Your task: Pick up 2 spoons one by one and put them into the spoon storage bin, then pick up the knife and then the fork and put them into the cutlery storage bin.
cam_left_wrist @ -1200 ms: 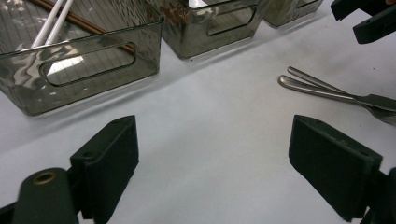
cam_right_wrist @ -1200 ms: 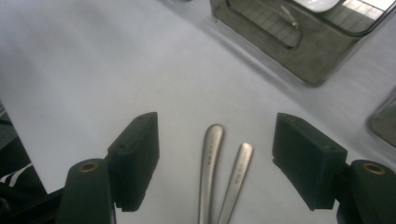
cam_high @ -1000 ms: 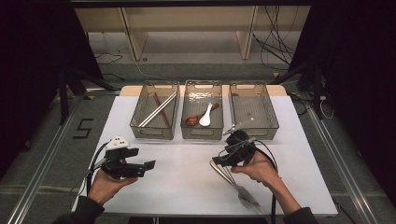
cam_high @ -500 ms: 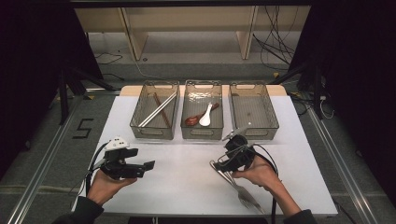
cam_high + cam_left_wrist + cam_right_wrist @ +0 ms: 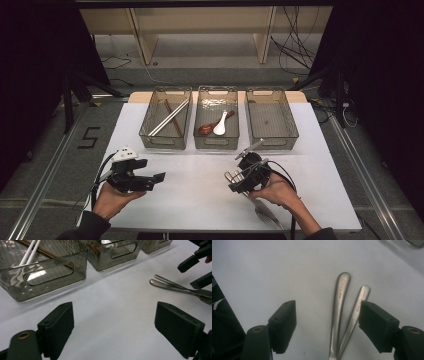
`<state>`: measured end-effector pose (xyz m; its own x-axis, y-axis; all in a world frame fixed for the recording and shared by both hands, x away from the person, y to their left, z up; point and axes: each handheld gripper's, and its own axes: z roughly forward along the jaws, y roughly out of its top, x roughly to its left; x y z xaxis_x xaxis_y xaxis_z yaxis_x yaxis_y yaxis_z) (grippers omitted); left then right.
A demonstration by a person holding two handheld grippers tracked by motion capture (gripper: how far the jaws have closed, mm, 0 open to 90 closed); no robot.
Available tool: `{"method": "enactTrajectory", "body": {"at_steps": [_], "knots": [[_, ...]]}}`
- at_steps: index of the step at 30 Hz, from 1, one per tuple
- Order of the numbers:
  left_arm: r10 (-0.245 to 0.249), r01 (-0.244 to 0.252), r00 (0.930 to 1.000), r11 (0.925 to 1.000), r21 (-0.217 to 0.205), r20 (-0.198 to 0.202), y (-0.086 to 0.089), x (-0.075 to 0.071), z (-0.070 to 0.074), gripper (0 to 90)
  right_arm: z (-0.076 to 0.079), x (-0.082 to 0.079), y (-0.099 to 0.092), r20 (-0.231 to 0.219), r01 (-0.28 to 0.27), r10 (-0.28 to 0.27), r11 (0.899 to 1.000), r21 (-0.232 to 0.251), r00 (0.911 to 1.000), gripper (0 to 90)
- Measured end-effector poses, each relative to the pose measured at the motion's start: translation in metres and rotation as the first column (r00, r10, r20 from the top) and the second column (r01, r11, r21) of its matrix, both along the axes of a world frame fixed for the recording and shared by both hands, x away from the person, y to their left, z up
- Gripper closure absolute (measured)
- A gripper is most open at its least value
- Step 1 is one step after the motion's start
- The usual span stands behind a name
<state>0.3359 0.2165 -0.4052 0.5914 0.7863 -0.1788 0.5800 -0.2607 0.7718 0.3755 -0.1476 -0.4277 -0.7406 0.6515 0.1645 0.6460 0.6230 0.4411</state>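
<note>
Two steel handles (image 5: 342, 315) lie side by side on the near right of the table (image 5: 200, 200), between the wide-open jaws of the right gripper (image 5: 327, 325), which hangs just above them. This looks like the reach before a grasp: next it should drop, centre on one handle and close. The left gripper (image 5: 112, 332), also wide open and empty, waits at near left; the empty bin (image 5: 287, 132) lies far right.
</note>
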Motion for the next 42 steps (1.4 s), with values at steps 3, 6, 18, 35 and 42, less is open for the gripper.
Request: {"method": "enactTrajectory", "body": {"at_steps": [3, 6, 18, 35, 42], "knots": [[-0.005, 0.005, 1.0000, 1.0000, 0.006, 0.000, 0.000, 0.000, 0.000, 15.3, -0.002, -0.001, 0.000, -0.011, -0.008, 0.008, 1.000, -0.004, 0.9999, 30.2], [-0.005, 0.005, 1.0000, 1.0000, 0.005, -0.001, 0.000, 0.000, 0.000, 15.3, -0.004, -0.002, 0.001, -0.022, -0.009, 0.009, 1.000, -0.012, 0.9997, 29.3], [-0.002, 0.002, 1.0000, 1.0000, 0.007, -0.005, 0.000, 0.000, 0.000, 15.3, -0.012, -0.003, 0.005, -0.048, -0.041, 0.038, 0.997, -0.065, 0.9981, 32.8], [0.003, -0.003, 1.0000, 1.0000, 0.006, -0.002, 0.002, -0.002, 0.000, 15.3, -0.019, -0.003, 0.008, -0.069, -0.073, 0.063, 0.985, -0.154, 0.9956, 50.6], [0.002, -0.002, 1.0000, 0.9999, 0.010, -0.004, 0.001, -0.002, 0.000, 15.3, -0.023, -0.003, 0.011, -0.064, -0.094, 0.083, 0.977, -0.190, 0.9945, 58.3]]}}
